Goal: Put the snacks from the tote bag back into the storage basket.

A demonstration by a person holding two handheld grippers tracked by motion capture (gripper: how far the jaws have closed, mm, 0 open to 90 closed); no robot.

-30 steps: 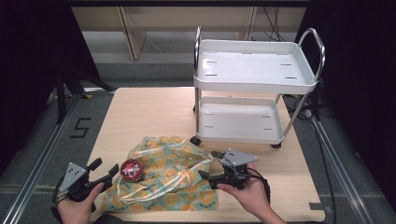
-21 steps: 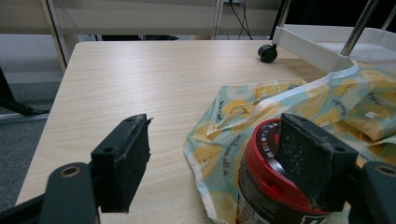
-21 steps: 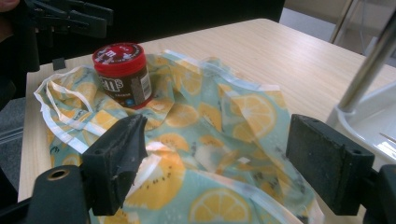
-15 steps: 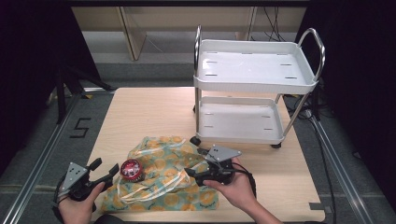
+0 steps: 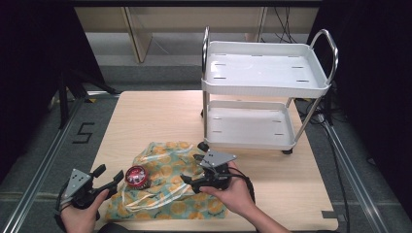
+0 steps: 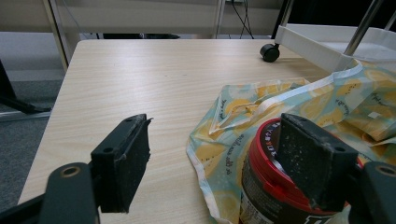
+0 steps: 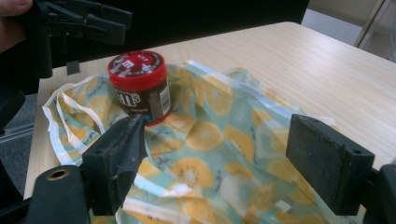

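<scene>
On the worktop (image 5: 160, 116), the jar (image 5: 136, 176) stands on the bag (image 5: 170, 191), just beside my left tongs (image 5: 110, 175); both tongs gape wide, empty. My right tongs (image 5: 190, 181) hover over the bag. Tugging the cloth could topple the jar

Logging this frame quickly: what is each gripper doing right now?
Left gripper: open, jaws wide apart, one beside the red-lidded jar, holding nothing.
Right gripper: open, jaws apart over the lemon-print bag, holding nothing.
</scene>
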